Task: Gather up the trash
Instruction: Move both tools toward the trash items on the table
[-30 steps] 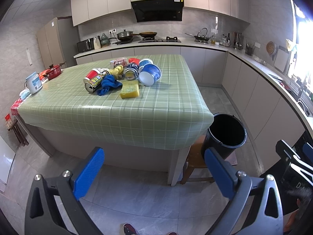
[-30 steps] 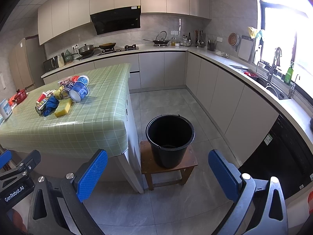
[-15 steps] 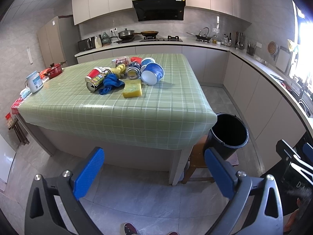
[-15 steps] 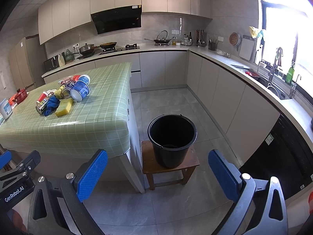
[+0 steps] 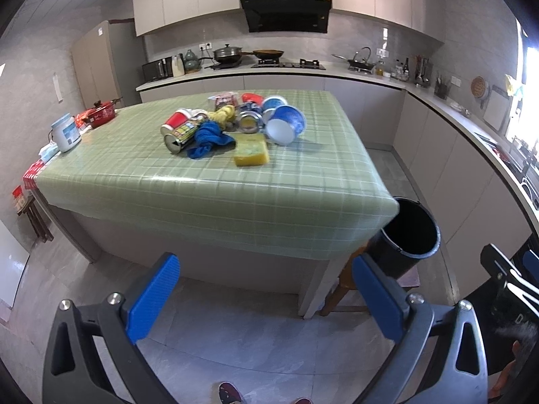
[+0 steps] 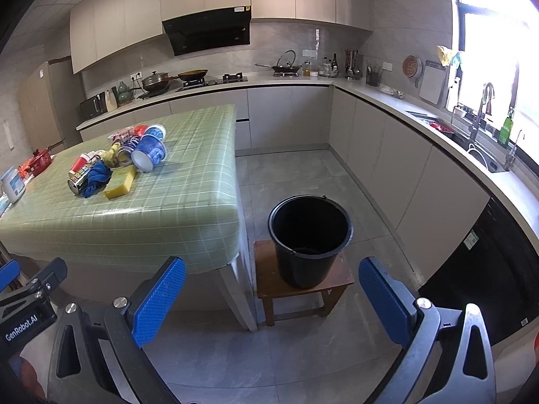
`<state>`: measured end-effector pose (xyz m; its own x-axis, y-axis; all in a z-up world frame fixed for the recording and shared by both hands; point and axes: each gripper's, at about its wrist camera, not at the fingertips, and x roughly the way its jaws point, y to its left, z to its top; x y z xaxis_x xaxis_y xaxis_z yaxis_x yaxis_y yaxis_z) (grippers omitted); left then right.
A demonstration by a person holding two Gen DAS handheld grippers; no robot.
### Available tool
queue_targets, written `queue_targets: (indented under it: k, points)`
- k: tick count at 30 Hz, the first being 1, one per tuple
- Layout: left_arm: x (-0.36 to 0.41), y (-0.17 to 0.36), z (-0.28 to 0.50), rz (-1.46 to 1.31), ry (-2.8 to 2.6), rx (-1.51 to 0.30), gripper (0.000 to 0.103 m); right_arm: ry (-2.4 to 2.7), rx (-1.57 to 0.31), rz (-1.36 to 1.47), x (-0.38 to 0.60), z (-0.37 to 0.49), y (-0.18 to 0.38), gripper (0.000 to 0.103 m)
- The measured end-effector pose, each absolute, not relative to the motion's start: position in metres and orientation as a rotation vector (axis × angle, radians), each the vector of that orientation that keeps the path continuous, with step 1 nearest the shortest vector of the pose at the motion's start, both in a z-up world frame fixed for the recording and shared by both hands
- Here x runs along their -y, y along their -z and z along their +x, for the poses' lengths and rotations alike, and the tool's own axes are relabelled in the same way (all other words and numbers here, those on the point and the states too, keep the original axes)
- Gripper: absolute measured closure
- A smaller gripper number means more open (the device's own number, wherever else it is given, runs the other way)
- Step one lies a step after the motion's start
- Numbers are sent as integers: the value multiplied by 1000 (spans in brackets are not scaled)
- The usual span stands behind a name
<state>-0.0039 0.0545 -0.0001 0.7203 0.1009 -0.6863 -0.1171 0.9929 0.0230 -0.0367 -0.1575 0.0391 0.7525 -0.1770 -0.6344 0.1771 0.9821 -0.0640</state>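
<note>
Trash is what you're after, and your left gripper [image 5: 264, 294] and right gripper [image 6: 271, 298] both have fingers spread wide, empty, well short of it. It lies heaped mid-bench on the green checked bench [image 5: 209, 181]. Pinch the soft yellow sponge [image 5: 252, 149] across its sides; the blue paper cup [image 5: 286, 124] looks light and crushable. The black plastic bucket [image 6: 310, 232] waits on a stool beside.

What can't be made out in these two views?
- Left wrist: the bucket's inside, hidden by the table corner.
- Right wrist: the bucket's bottom, too dark.
- Both: labels on the cans and cups, too small; items behind the pile, hidden.
</note>
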Motion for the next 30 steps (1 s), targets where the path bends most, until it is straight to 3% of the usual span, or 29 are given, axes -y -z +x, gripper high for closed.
queue_targets:
  k: [20,30]
  points:
    - [-206,8,63,-21,-171,-787,0,163,-715,-3,4,32,-25,0]
    - [-242,16,122,-46,-159,-816,0,145,-736,-42,-41,91,-17,0]
